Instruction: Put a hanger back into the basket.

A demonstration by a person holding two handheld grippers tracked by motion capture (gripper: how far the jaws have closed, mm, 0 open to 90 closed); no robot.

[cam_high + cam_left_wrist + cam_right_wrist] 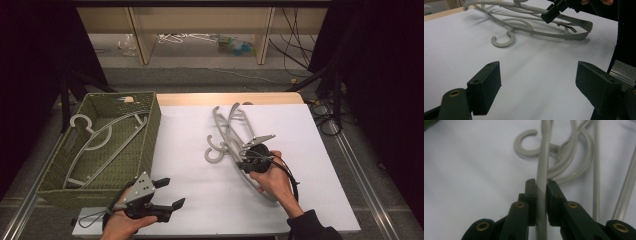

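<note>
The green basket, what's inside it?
Inside the green basket lie grey hangers, at least two, their hooks toward its far left corner. The near wall hides the part of the bottom closest to the person.

Your left tool (537, 85) stands with its two black jaws wide apart at the bottom of the frame, one at lower left, one at lower right, with nothing between them but bare white tabletop (461, 37). Across the top of the frame lie the grey hangers (536, 30), overlapping one another; one hook (504, 41) curls open toward the upper left, resting on the tabletop. At upper centre-right, your right tool (551, 15) comes in from the top edge, its black tip set against a hanger arm. A dark sleeve (626, 32) fills the right edge. A strip of wood (439, 15) shows at far upper left.
</note>
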